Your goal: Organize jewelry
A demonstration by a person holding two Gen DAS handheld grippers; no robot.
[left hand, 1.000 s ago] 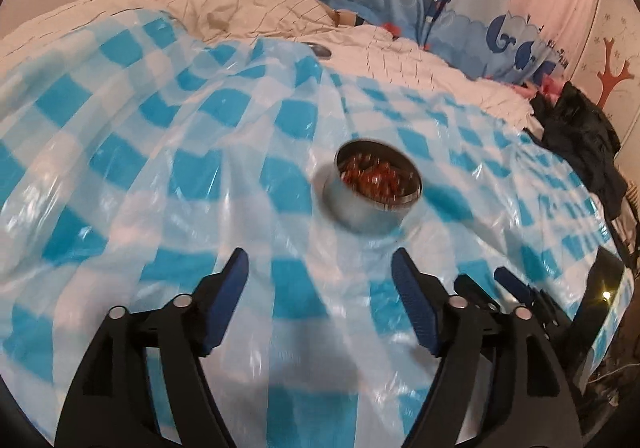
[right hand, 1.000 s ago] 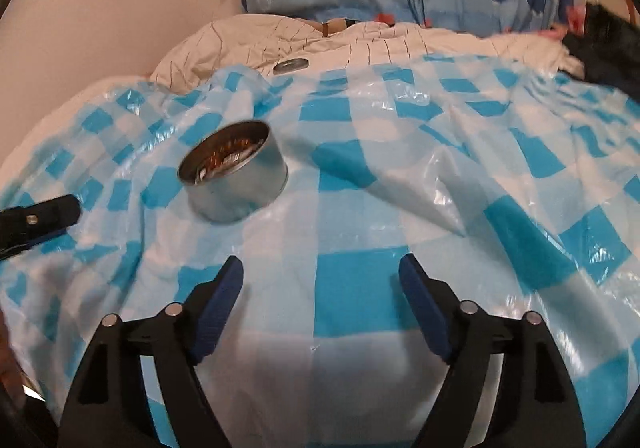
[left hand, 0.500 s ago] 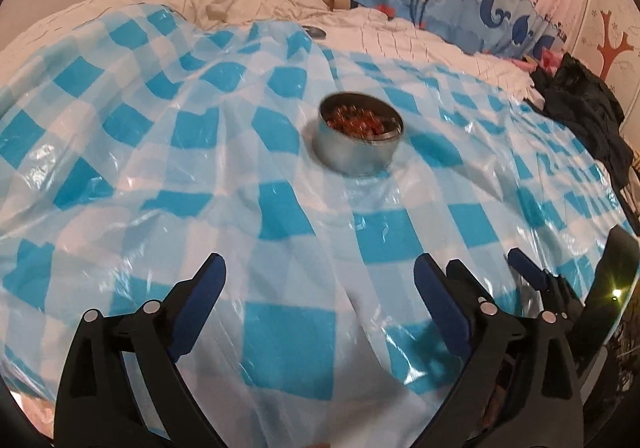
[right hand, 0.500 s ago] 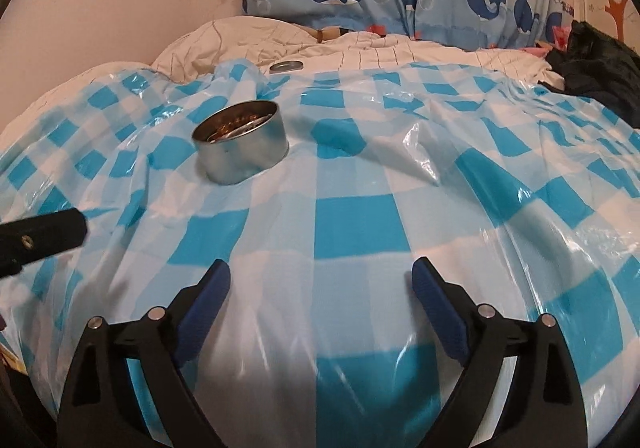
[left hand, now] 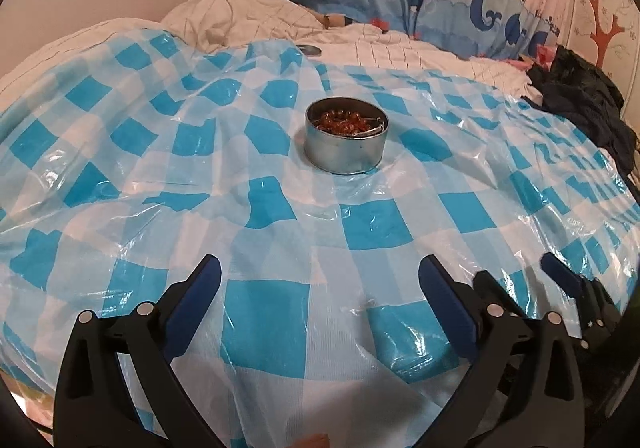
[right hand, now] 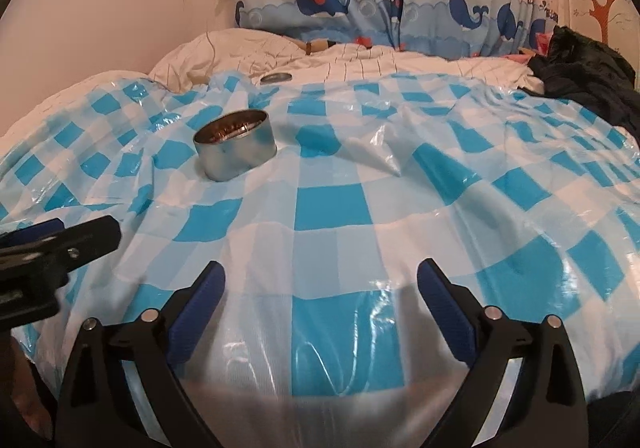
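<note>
Left gripper (left hand: 320,280): I see my jaws wide apart, with nothing in them. They hang over the sheet (left hand: 264,328).
Right gripper (right hand: 320,280): my jaws are wide apart too, and hold nothing.
Tin (left hand: 346,140): a round silver tin sits on the checked sheet. It is straight ahead of my left jaws and well away from them. From my right side it (right hand: 236,150) is ahead and off to the left, well away too.
Beads (left hand: 340,123): red-brown beads lie inside the tin.
Lid (left hand: 309,50): a flat round lid lies far behind the tin, at the sheet's back edge.
Clothes (left hand: 580,104): a dark pile is at the right.
</note>
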